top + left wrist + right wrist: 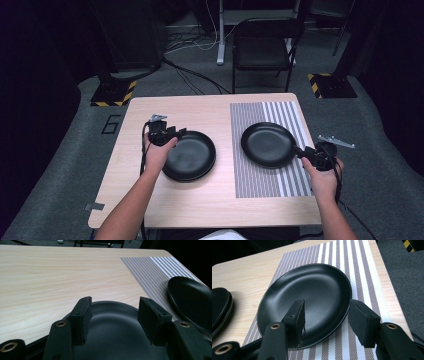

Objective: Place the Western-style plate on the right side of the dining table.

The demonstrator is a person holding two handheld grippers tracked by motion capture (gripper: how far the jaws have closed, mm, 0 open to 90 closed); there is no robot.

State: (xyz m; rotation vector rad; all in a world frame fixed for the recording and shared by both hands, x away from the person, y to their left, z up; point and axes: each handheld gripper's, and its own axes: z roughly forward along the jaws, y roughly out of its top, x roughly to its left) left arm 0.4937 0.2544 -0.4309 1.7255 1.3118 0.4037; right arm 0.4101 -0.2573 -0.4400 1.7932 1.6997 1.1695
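Two black plates are stacked [192, 157] on the bare wood at the table's left. My left gripper [180, 133] is at their far-left rim. In the left gripper view it stands open [113, 315], with the top plate [112, 337] spreading under and between the jaws. A single black plate [267, 144] lies on the striped placemat [260, 180]. My right gripper [303, 151] is at its near-right rim. It is open [325, 315], one jaw over the plate [312, 295] and the other outside, above the placemat [362, 270].
The wooden table [200, 112] has bare room behind and in front of the plates. On the carpet beyond it stand a black folding chair [265, 45] and two stand bases with yellow-black tape [112, 92] [330, 85]. Cables run across the floor.
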